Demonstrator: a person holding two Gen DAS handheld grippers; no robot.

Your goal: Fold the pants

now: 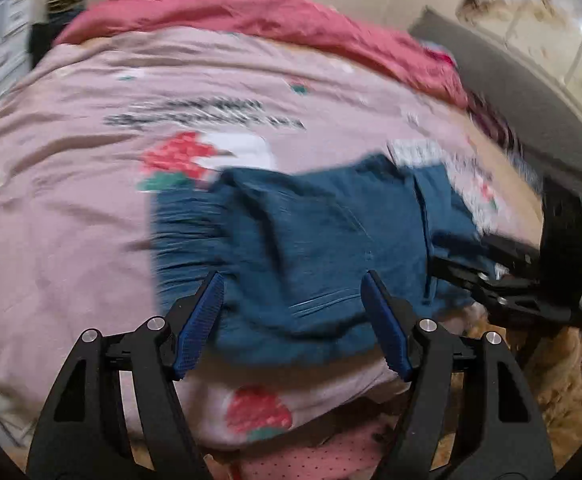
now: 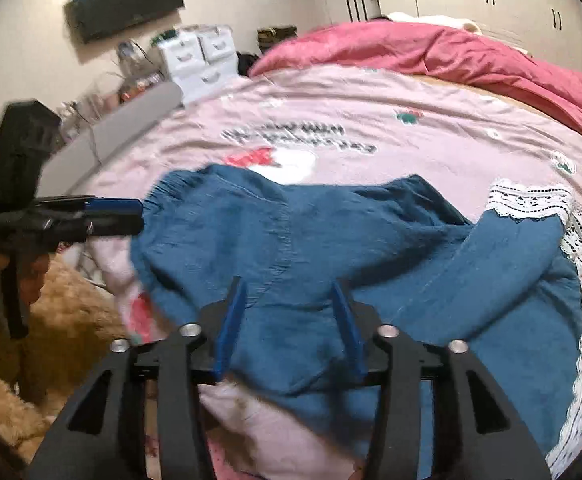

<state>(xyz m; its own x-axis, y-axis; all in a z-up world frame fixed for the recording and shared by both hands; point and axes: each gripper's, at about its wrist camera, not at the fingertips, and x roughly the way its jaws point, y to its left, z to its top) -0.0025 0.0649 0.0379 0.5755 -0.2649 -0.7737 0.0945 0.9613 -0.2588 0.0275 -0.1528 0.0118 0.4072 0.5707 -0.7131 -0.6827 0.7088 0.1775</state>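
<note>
The blue pants (image 2: 299, 248) lay bunched near the bed's (image 2: 411, 120) near edge, on its pink printed cover, lace-trimmed cuffs (image 2: 531, 200) off toward one side. The left claw (image 1: 293, 320) hung over them with its jaws wide apart, gripping nothing. The right claw (image 2: 289, 324) stood part open above the cloth, pads clear of it. A red quilt (image 2: 451, 56) was heaped along the far edge.

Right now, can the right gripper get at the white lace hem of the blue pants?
Probably yes: the right gripper is open above the blue pants, and the white lace hem lies uncovered on the pink bedsheet.
</note>
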